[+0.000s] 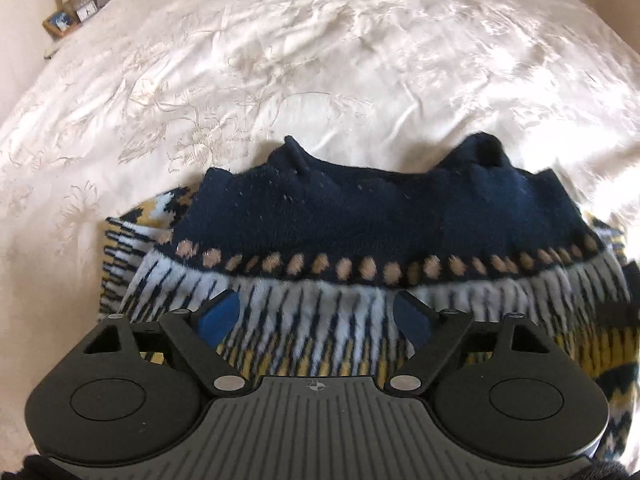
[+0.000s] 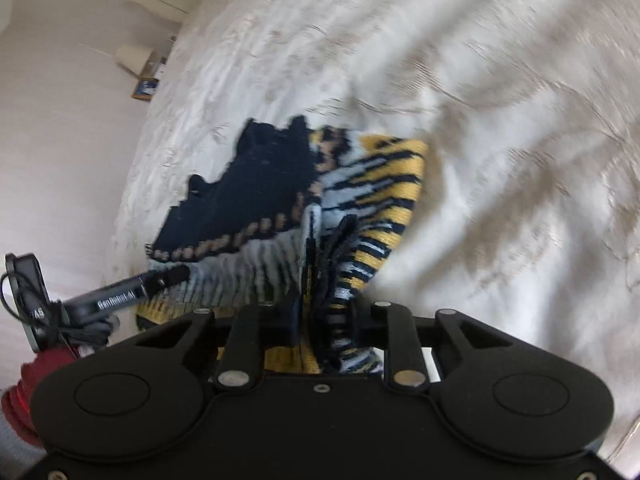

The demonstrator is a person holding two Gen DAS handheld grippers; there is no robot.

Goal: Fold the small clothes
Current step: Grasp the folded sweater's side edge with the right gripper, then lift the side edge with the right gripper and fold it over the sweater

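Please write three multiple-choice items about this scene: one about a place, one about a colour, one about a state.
1. Where does the knitted garment lie?
A. on a white bedspread
B. in a basket
C. on a wooden floor

2. What colour is its plain upper band?
A. red
B. dark navy
C. green

3. How is the right gripper?
A. wide open, nothing between the fingers
B. out of view
C. closed on a fold of the garment

Key: 1 A, white embroidered cloth surrounds it; 2 B, the band above the tan dots is navy; 3 C, bunched knit sits pinched between its fingers.
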